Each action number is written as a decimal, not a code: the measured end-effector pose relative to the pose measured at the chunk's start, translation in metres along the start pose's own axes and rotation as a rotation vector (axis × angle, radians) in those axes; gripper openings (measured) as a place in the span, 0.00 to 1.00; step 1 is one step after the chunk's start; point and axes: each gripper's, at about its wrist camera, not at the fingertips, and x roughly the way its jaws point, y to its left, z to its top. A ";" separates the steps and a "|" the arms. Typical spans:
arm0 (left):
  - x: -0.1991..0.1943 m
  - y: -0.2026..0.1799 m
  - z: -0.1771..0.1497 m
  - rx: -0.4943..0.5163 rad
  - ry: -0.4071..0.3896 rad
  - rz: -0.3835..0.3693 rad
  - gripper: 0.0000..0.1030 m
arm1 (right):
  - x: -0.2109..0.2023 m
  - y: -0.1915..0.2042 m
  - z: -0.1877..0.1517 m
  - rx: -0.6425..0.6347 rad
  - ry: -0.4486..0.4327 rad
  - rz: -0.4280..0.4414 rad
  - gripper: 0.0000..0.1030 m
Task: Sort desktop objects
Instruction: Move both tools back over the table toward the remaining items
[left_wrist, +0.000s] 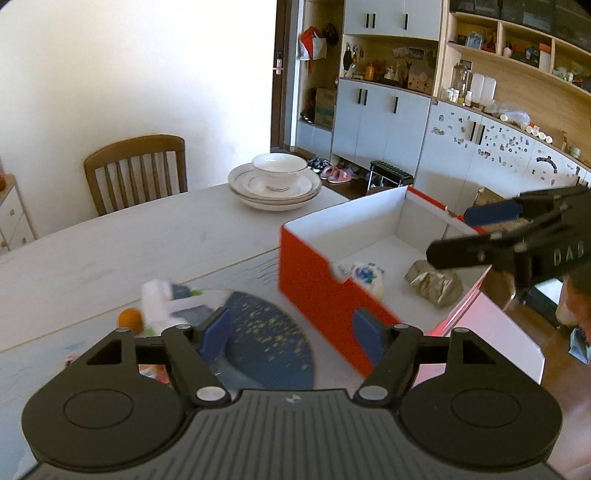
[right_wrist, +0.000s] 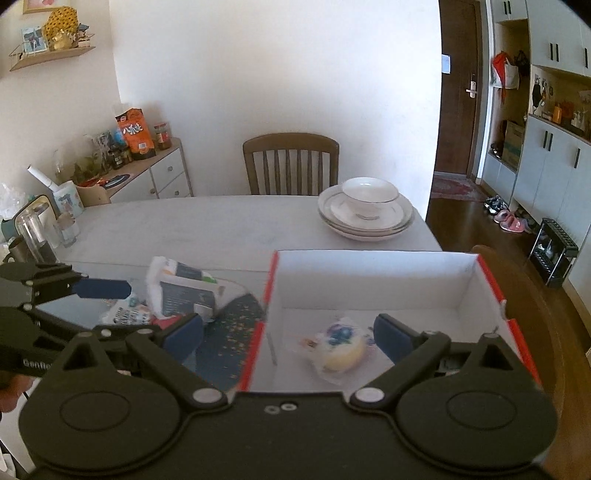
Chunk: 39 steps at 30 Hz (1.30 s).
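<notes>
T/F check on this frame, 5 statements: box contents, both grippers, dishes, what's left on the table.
1. The red box holds a wrapped round snack. True; the left wrist view also shows a crumpled silver packet in it.
2. The right gripper is shut on the snack. False; its jaws are wide open and empty above the box.
3. The left gripper is open and holds nothing. True.
4. The white bowl sits upside down beside the plates. False; it stands upright on the stacked plates.
5. All loose items are already in the box. False; a pile of packets lies on the table left of it.
</notes>
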 end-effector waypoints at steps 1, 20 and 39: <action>-0.004 0.004 -0.004 0.003 -0.004 0.005 0.72 | 0.001 0.006 0.000 0.000 -0.002 -0.001 0.96; -0.031 0.080 -0.066 0.023 0.028 0.028 1.00 | 0.043 0.108 0.002 -0.011 -0.003 -0.051 0.97; 0.003 0.095 -0.111 0.050 0.152 0.001 1.00 | 0.110 0.153 0.011 0.028 0.020 -0.105 0.97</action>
